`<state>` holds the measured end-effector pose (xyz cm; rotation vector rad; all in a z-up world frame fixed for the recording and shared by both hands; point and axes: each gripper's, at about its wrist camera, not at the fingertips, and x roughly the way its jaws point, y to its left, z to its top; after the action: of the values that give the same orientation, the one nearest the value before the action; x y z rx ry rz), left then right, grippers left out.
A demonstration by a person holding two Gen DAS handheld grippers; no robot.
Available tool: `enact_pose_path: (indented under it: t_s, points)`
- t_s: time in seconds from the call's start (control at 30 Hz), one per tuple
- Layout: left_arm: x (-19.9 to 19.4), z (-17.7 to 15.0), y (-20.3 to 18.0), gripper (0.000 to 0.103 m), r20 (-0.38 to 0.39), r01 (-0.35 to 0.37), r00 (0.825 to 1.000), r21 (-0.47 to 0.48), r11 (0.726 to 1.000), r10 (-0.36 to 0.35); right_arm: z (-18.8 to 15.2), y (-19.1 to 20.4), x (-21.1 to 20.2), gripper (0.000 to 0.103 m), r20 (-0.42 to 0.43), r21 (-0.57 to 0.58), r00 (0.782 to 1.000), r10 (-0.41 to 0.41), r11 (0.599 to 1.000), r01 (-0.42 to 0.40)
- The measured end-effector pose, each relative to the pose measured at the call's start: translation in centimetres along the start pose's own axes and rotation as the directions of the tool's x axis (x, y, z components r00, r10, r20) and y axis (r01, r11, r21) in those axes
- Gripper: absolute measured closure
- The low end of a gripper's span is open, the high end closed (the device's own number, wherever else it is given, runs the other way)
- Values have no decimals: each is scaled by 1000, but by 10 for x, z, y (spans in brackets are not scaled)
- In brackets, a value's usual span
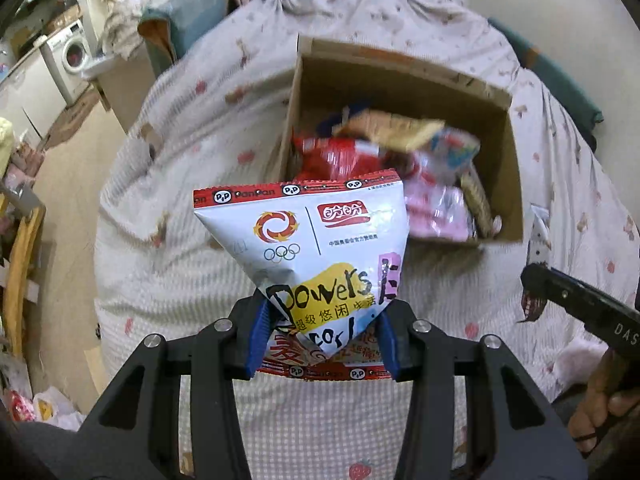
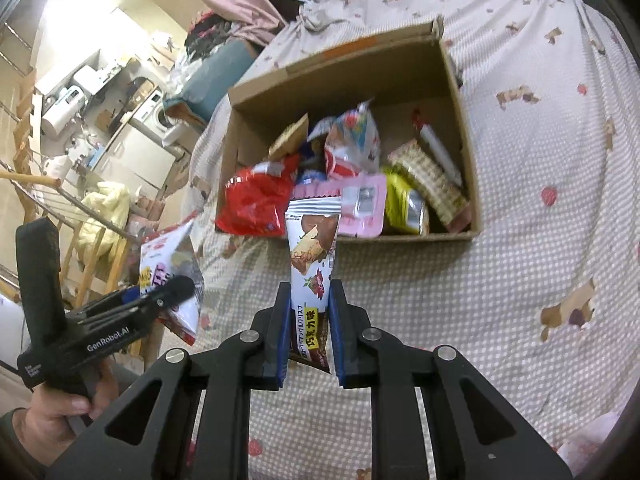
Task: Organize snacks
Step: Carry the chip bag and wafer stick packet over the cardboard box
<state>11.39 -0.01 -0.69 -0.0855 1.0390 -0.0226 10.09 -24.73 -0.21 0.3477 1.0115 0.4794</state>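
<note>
The white crinkly PanPan snack bag with red sealed edges [image 1: 320, 268] is pinched at its lower end between the blue pads of the left gripper [image 1: 322, 340], its top fanning out just short of the open brown cardboard box [image 1: 400, 76]. The slim white-and-brown chocolate wafer packet [image 2: 312, 276] stands clamped in the right gripper [image 2: 309, 336], in front of the box's near wall. Inside lie jumbled packets, somewhat blurred. The box rests on a dotted, strawberry-print bedspread [image 2: 540, 264].
</note>
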Motion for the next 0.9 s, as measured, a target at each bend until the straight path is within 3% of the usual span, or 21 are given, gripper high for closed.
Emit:
enact_pose_path:
  t_s: [0.37, 0.6, 0.9]
  points:
    - [-6, 49, -15, 62, 70, 1, 998, 20, 1000, -3, 33, -8, -17, 85, 78, -21, 997, -20, 1000, 22]
    - [10, 74, -25, 62, 58, 18, 998, 9, 1000, -19, 64, -32, -16, 85, 118, 28, 992, -52, 998, 49]
    - [36, 105, -51, 62, 63, 24, 998, 52, 998, -27, 92, -45, 15, 85, 81, 9, 992, -95, 995, 95]
